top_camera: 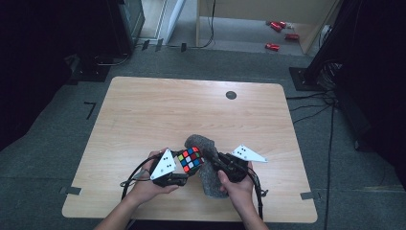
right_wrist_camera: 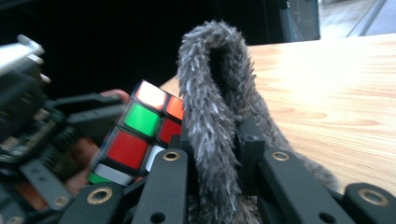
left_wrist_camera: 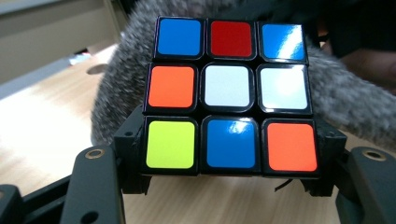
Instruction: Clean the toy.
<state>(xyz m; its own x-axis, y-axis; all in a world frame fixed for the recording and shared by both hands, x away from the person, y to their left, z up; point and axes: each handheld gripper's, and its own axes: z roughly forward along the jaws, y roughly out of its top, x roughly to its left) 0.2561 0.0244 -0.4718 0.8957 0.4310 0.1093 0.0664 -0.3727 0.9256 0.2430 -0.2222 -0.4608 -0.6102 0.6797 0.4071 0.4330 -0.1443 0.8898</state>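
Cube and fuzzy cloth held at the table's six o'clock edge

My left claw (left_wrist_camera: 229,186) clamps the multicoloured plastic puzzle cube (left_wrist_camera: 229,95); at its three o'clock, my right claw (right_wrist_camera: 212,154) pinches the grey furry cloth (right_wrist_camera: 217,93). Rubbing too hard could twist the cube loose. No containers here.

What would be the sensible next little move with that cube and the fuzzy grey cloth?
Probably bring the fuzzy grey cloth, pinched in the right gripper, sideways onto the puzzle cube clamped in the left gripper. The cloth stands right beside the cube, looking ready to rub a face.
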